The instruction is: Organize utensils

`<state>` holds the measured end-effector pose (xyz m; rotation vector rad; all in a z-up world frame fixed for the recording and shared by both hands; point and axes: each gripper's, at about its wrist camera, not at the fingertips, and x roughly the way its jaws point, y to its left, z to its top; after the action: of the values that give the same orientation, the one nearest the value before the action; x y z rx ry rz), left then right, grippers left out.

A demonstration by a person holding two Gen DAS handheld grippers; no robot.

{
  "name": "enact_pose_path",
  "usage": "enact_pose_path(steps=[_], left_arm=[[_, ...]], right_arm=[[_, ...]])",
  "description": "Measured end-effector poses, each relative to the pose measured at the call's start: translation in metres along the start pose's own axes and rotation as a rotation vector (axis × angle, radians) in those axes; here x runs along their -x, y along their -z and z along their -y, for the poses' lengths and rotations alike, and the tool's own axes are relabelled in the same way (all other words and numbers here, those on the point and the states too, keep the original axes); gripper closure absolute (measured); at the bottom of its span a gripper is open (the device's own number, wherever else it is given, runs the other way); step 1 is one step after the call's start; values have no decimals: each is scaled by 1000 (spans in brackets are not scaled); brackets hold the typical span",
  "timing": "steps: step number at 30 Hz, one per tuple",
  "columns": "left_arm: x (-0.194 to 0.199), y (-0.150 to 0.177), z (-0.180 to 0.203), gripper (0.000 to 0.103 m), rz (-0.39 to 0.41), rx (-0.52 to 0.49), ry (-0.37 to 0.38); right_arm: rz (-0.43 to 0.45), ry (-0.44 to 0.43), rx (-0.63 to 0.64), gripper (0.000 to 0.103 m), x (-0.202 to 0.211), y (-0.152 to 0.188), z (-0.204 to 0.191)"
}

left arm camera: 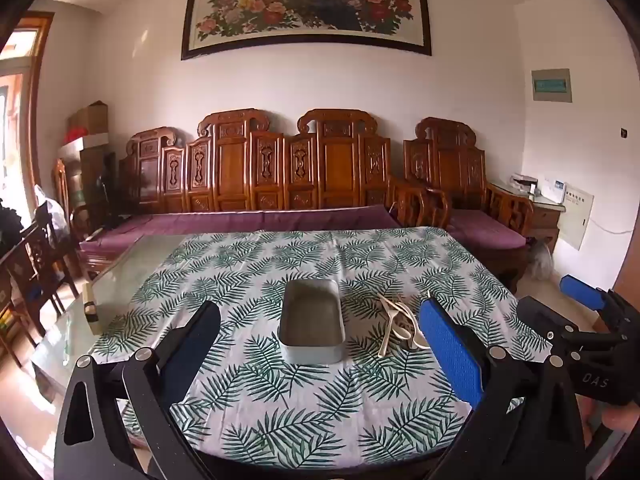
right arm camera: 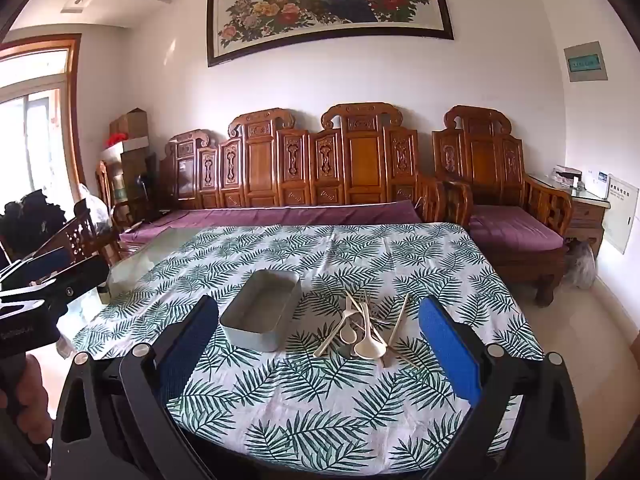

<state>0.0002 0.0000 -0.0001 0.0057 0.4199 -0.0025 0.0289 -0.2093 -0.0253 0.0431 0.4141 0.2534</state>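
Both tongs — left (left arm camera: 320,344), right (right arm camera: 320,344) — gape empty; cream plastic utensils (right arm camera: 366,334) and rectangular metal tin (right arm camera: 262,314) run lengthwise away across the counter (right arm camera: 320,420).

My tablecloth (left arm camera: 320,408) is white, printed all over with dark green fern fronds, and at the centre of the frame sits a dull grey metal tin (left arm camera: 311,326) with pale cream utensils (right arm camera: 362,330) heaped just right of it. My left gripper (left arm camera: 320,344) has a black frame with bright blue textured pads (left arm camera: 450,350), and my right gripper (right arm camera: 320,344) shows the same black and blue. Across the middle runs a reddish-brown carved wooden bench (right arm camera: 332,160) with purple cushions, and at the top hangs a dark-framed painting (left arm camera: 308,0) of pink, red and yellow flowers on a white wall.
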Motion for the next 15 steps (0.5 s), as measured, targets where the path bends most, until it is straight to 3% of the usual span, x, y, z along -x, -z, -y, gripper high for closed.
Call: enact_pose_path(steps=[15], left_arm=[[0,0,0,6,3,1,-1]], right_arm=[[-4,-2,-3,2,0,0,0]])
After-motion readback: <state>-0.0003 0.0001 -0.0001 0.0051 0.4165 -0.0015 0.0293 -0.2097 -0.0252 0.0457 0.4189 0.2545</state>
